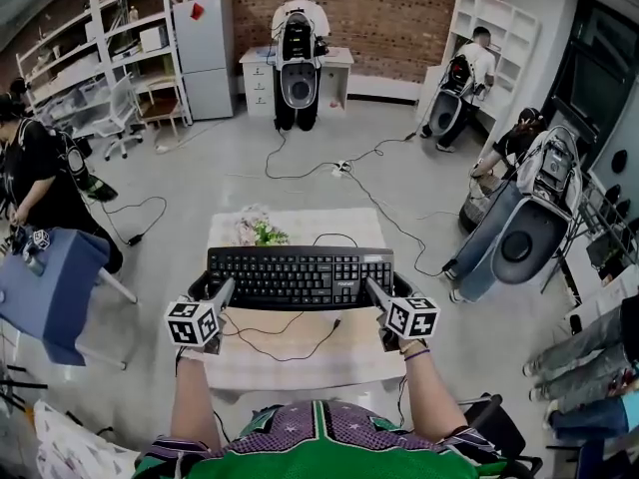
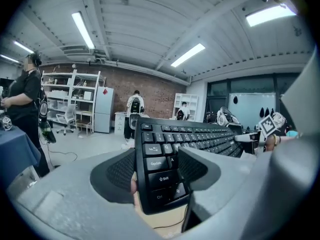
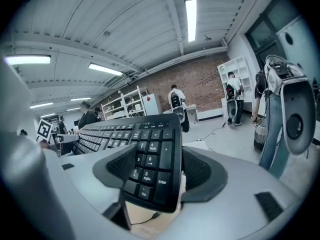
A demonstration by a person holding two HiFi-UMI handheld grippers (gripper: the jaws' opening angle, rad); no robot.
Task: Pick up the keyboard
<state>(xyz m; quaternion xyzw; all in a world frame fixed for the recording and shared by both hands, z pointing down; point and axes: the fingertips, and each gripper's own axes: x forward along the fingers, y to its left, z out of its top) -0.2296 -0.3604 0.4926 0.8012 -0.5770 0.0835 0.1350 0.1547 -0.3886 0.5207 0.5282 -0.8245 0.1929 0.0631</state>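
Head view: the keyboard [image 1: 300, 275] hangs level over the desk [image 1: 300, 367], carried at its 2 short ends. The left tongs [image 1: 228, 287] hold the left end and the right tongs [image 1: 370, 287] the right end. Its cable [image 1: 285, 339] trails in loops on the desk below, so the keyboard looks clear of the surface. A floral bundle [image 1: 258, 231] lies on the desk beyond it.

Left gripper view: these tongs pinch the keyboard [image 2: 159, 166] at the Shift and Ctrl corner. One pad sits on the keys and the other under the base, so the jaws stand wide around the body. The desk shows only as a pale strip underneath.

Right gripper view: the right tongs clamp the numpad end of the keyboard [image 3: 150, 169] in the same way, one pad above and one below, with the cable visible beneath.

The pick-up itself looks done, and the step in hand is the carry. Next, both hands should keep level with each other and keep even pressure. They should also mind the trailing cable, which could snag or tug.
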